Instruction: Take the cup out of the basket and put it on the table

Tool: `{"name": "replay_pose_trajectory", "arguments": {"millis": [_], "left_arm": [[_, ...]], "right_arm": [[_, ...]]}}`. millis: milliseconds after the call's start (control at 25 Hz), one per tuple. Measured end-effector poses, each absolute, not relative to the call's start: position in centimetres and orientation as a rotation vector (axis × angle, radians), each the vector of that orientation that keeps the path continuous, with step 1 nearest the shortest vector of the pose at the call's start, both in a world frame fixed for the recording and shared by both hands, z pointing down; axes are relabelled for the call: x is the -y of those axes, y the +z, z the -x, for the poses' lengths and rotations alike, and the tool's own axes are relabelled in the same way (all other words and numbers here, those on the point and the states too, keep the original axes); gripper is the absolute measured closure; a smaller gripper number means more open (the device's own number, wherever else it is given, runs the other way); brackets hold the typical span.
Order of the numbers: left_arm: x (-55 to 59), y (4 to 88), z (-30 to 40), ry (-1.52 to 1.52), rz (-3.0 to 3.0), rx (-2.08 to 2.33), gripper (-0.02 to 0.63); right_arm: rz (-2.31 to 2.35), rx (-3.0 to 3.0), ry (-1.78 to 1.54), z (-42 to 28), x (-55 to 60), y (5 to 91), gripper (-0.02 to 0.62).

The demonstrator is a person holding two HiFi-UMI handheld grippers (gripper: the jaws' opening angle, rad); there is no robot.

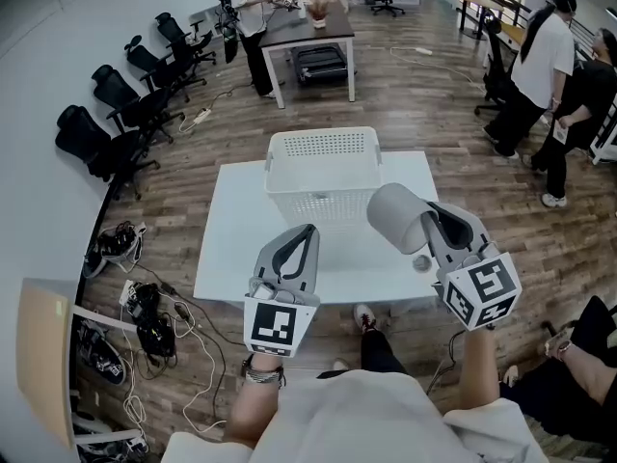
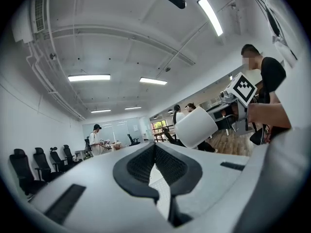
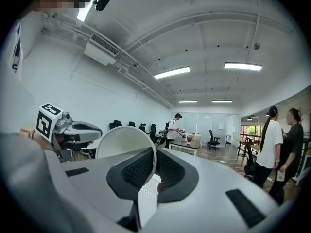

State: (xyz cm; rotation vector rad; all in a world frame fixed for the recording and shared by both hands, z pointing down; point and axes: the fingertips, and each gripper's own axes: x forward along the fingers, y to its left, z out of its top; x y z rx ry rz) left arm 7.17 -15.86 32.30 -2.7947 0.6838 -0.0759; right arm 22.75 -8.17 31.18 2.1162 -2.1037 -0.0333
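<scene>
The right gripper [image 1: 431, 218] clamps its jaws on the rim of the white cup [image 1: 397, 217], which is tipped sideways at 4 o'clock of the basket [image 1: 323, 199], outside it and over the table [image 1: 236, 249]. The left gripper [image 1: 307, 234], at the basket's 6 o'clock, has its jaws pressed together with nothing between them.

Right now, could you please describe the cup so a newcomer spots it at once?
On the white table stands a perforated basket. At its near right corner, the right gripper holds the cup: plain, pale, smooth-walled, tilted in the air.
</scene>
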Motion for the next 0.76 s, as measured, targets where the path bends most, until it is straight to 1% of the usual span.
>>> {"name": "replay_pose_trajectory", "arguments": {"millis": [760], "left_arm": [[16.6, 31.9, -7.4, -0.074, 2.786, -0.674, 0.603]], "right_arm": [[-2.116, 2.105, -0.042, -22.3, 9.3, 30.9, 0.560]]}}
